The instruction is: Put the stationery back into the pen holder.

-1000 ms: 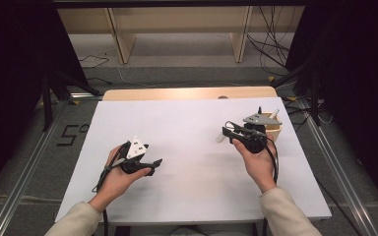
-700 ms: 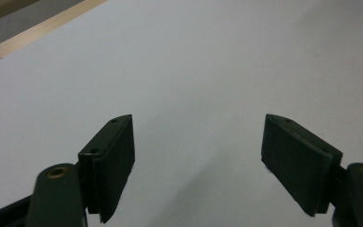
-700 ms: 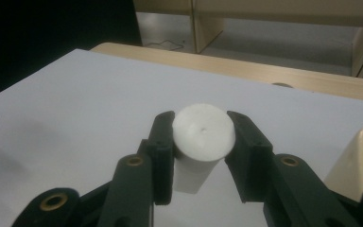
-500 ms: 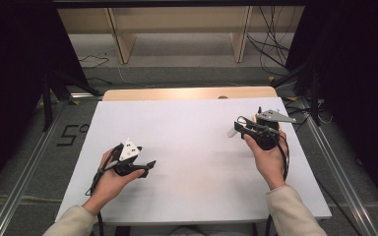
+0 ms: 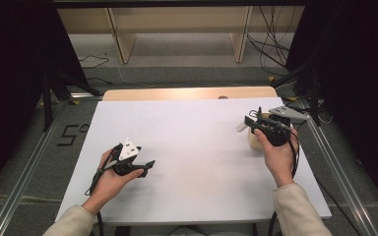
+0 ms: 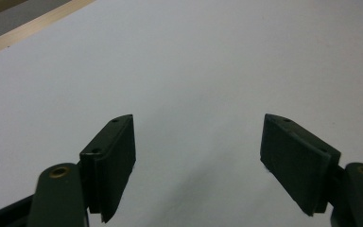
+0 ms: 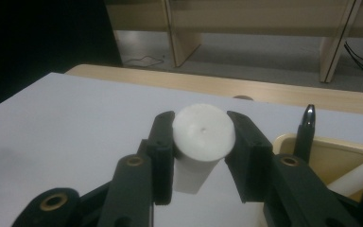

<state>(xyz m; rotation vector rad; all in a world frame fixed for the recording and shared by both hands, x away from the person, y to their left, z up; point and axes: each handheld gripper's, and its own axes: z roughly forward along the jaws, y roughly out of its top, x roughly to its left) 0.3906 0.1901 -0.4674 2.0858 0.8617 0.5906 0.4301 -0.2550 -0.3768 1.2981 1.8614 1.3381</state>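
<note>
Right gripper [image 7: 202,156] is the busy one: both black pads are pressed against the sides of a white cylinder [image 7: 199,142], flat round end facing my camera, with a tiny dimple in the middle of that face. The cylinder narrows a bit toward its far end, and I've got it lifted off the white table [image 7: 75,118], not resting on anything. In the high view the same gripper [image 5: 248,125] sits over the right side of the table [image 5: 187,147], near the right edge, with the cylinder [image 5: 241,127] poking out to the left of my right hand [image 5: 278,155].

Just beside it, on the right, there's a pale yellow tray [image 7: 331,156]. A black pen [image 7: 306,130] stands up against its near wall, and a white tube [image 7: 359,177] lies slanted inside. From above, I can only make out a sliver of the tray [image 5: 252,140] tucked under my hand.

Over on the other side, my left gripper [image 6: 198,156] is just hanging out with its jaws spread wide and nothing between them, only bare white tabletop [image 6: 194,61] underneath. The high view puts it [image 5: 147,164] low over the left-front part of the table in my left hand [image 5: 110,174], well apart from the cylinder and the tray.
</note>
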